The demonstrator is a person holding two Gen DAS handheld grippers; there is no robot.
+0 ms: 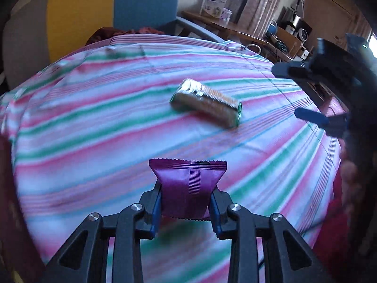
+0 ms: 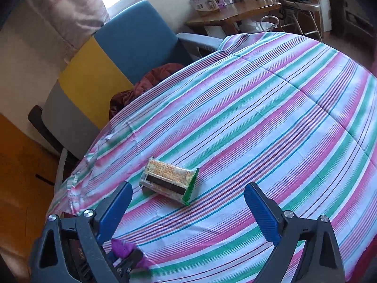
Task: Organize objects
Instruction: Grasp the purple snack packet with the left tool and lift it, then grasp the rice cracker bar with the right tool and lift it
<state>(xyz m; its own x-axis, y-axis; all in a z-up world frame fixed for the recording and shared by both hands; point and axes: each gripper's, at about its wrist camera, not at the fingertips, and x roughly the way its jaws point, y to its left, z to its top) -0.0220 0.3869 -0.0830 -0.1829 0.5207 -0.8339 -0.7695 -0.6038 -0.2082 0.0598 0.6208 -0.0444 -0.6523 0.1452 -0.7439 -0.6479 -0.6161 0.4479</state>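
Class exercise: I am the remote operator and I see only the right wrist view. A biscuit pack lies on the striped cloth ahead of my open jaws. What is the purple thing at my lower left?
Observer: It is a purple snack packet, and the left gripper is shut on its lower half.
Operator: Is that packet resting on the cloth?
Observer: No, the left wrist view shows it held above the striped cloth, upright, with its crimped edge on top.
Operator: How does my own gripper look from there?
Observer: The right gripper sits at the right of the biscuit pack, open and holding nothing.
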